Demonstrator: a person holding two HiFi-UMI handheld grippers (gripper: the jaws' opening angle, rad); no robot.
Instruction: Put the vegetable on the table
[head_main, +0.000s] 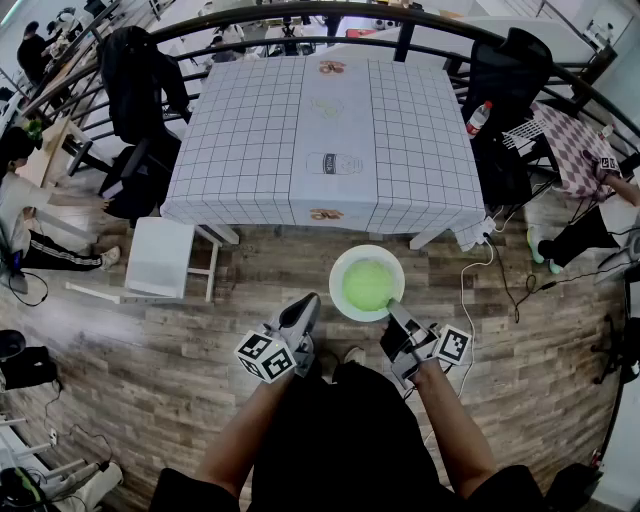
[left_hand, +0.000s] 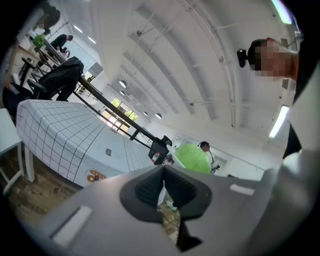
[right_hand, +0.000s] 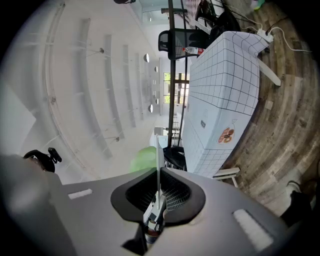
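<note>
Two hand-held grippers in pale grey; the left hand-held gripper (head_main: 307, 308) is smooth-shelled and tapers to its tip; the right hand-held gripper (head_main: 394, 310) shows darker, near-black parts behind its jaws; each carries a marker cube (head_main: 265, 356) of black-and-white squares; seen close, dark ribbed pads (left_hand: 147, 188) sit in a rounded black recess, with a pale rectangular inset (right_hand: 80, 193) on the flank; the person wears black clothing (head_main: 330, 440) with dark short sleeves (head_main: 185, 490); one pale shoe tip (head_main: 353, 354) shows.

- On the table (head_main: 320, 140), the cloth's prints are too small to read.
- Before the table's near edge, the right gripper (head_main: 393, 306) covers the plate's (head_main: 338, 275) near rim.
- In the right gripper view, the vegetable (right_hand: 142, 159) is mostly hidden behind that gripper's body.
</note>
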